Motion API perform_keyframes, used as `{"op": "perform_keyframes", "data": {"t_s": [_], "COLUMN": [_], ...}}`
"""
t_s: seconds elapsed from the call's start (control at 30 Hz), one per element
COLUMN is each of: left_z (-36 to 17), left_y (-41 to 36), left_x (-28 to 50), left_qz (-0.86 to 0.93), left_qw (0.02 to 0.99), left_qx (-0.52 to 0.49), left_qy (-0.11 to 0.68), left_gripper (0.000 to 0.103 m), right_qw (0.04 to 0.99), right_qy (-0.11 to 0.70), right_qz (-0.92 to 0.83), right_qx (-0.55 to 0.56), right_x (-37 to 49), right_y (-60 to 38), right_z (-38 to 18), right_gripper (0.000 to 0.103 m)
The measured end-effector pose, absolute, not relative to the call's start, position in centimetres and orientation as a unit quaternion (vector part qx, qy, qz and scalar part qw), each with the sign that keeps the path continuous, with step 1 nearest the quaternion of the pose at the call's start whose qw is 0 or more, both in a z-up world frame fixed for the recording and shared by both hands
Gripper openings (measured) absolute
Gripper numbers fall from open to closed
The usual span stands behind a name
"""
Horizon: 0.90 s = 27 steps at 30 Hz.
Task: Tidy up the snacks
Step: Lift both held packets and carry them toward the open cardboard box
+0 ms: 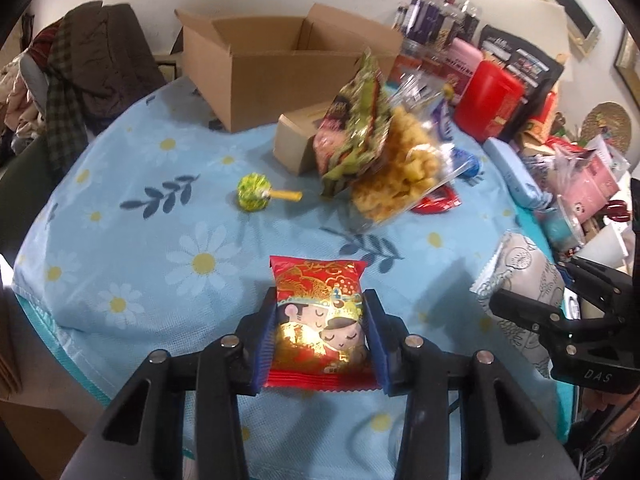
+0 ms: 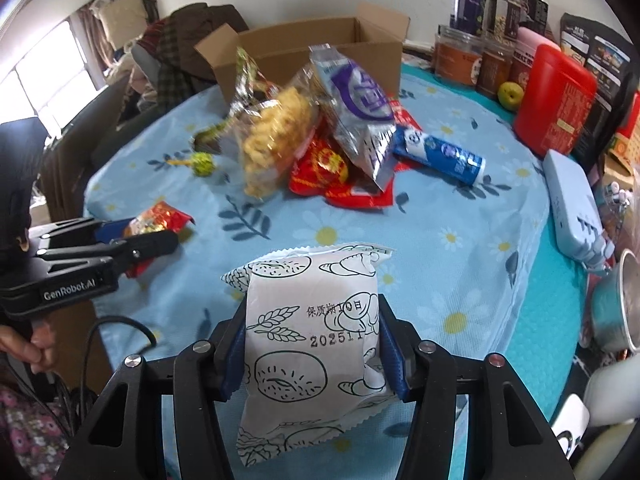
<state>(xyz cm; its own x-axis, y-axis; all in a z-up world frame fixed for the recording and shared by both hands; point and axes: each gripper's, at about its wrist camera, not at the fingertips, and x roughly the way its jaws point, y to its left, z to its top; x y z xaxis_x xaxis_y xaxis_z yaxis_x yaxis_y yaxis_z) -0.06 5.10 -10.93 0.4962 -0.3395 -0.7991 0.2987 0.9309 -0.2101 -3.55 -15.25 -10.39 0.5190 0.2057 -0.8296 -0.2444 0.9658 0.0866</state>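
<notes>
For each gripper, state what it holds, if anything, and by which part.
The left gripper clamps the red snack packet across its side edges. The right gripper clamps the white bread packet across its middle.

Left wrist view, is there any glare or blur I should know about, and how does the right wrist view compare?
Left wrist view: glare whitens the gold foil of the red snack packet; the puffed-snack bag looks smeared. Right wrist view: the window is blown out, the white bread packet prints sharp; both views bend at the edges.
</notes>
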Motion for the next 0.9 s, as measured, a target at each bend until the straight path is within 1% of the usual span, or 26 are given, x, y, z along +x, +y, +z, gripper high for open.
{"op": "perform_keyframes", "data": {"t_s": [0.33,0.67,0.9], "left_z": [-5.9,-1.0,2.5], "left_y": [5.0,4.4,4.5], "left_x": [-0.9,0.3,2.4], "left_qz": [-0.22,-0.249,-0.257], "left_qw": [0.891,0.912,0.926], "left_qx": [-0.036,-0.05,-0.057], "left_qy": [0.395,0.322,0.27], "left_gripper": [0.04,0.04,0.04], "right_qw": [0.891,0.913,0.929], "right_qy": [0.428,0.373,0.332], "right_qz": [0.151,0.161,0.157], "right_qx": [-0.027,-0.029,-0.035], "right_x": [-3.7,-2.4,-0.5], "right_y": [-14.5,-14.1,-14.2], "right_z": [-5.5,-0.4,3.5], "right_gripper": [0.055,0.055,0.055]}}
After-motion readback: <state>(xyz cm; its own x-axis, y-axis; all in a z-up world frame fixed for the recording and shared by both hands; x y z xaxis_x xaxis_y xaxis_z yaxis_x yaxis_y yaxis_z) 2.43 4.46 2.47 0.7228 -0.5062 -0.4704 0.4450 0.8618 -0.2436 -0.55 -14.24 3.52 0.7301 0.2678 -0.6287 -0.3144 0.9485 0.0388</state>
